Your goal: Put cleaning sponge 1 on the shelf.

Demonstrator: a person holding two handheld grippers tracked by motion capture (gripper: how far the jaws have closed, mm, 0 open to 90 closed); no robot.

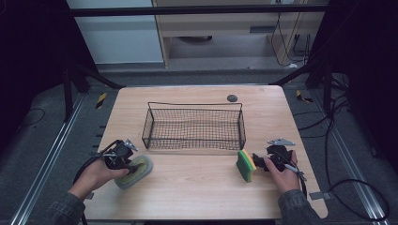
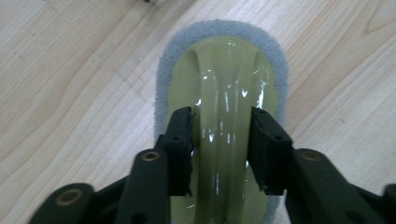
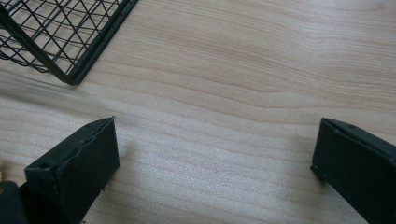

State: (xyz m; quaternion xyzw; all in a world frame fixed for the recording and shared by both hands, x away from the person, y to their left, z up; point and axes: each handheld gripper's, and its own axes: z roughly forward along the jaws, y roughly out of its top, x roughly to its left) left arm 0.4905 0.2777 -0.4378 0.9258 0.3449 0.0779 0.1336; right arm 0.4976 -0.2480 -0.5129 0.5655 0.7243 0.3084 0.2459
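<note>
The left gripper [image 2: 219, 140] clamps the handle of the scrubber [image 2: 222, 79], which lies on the desk [image 1: 197, 183] at 8 o'clock from the basket [image 1: 194, 126]. The right gripper [image 3: 215, 163] is wide, empty. Next probably lifting toward the basket.

The scrubber [image 2: 219, 93] at the worktop's seven o'clock has a grey pad under a glossy pale yellow-green handle. The worktop [image 1: 197, 187] is light wood with wavy grain. The wire basket [image 1: 194, 127] is black mesh. The sponge [image 1: 246, 166] at four o'clock is yellow with a green face.
</note>
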